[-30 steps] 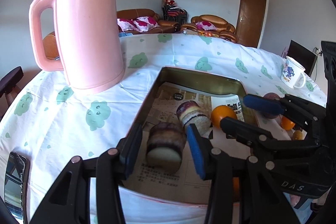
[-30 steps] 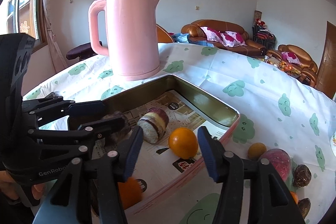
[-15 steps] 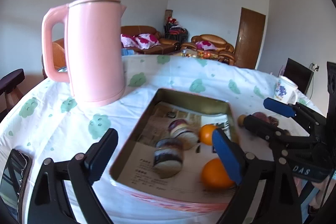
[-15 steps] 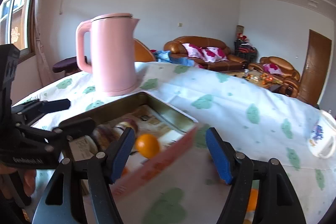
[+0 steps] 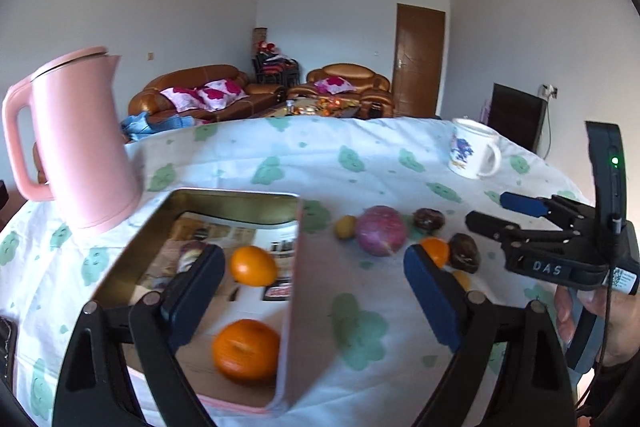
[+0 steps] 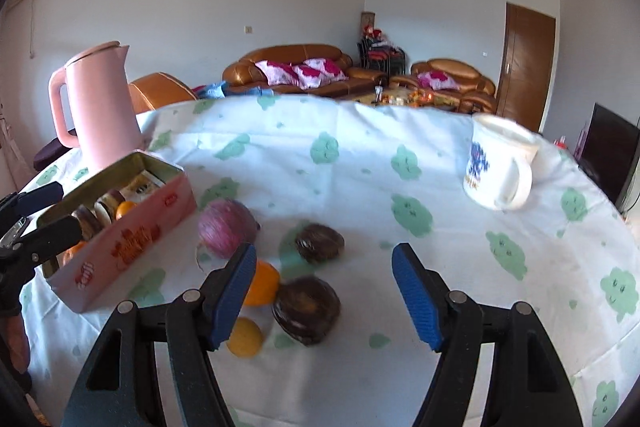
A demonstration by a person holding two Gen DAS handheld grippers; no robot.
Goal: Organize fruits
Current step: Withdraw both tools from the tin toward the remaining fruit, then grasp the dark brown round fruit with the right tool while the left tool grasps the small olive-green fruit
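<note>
A pink tin (image 5: 292, 307) with a gold inside holds two oranges (image 5: 254, 265) and purple-and-white striped pieces (image 6: 108, 205). My left gripper (image 5: 312, 291) hangs open over the tin's right wall, holding nothing. To the tin's right, loose fruit lies on the cloth: a red-purple fruit (image 6: 227, 233), two dark brown fruits (image 6: 307, 309), an orange (image 6: 262, 283) and a small yellow fruit (image 6: 245, 337). My right gripper (image 6: 326, 297) is open above that group, with the nearer dark fruit showing between its fingers, untouched. The right gripper (image 5: 520, 215) also appears in the left wrist view.
A tall pink kettle (image 5: 76, 143) stands behind the tin at the left. A white mug (image 6: 500, 167) with a blue print sits at the far right. The round table (image 6: 360, 155) wears a white cloth with green prints. Sofas and a door stand beyond.
The left gripper let go of a striped piece in the tin, opened wide and drew back to the right. The right gripper left the tin, swung right over the loose fruit and opened wider.
</note>
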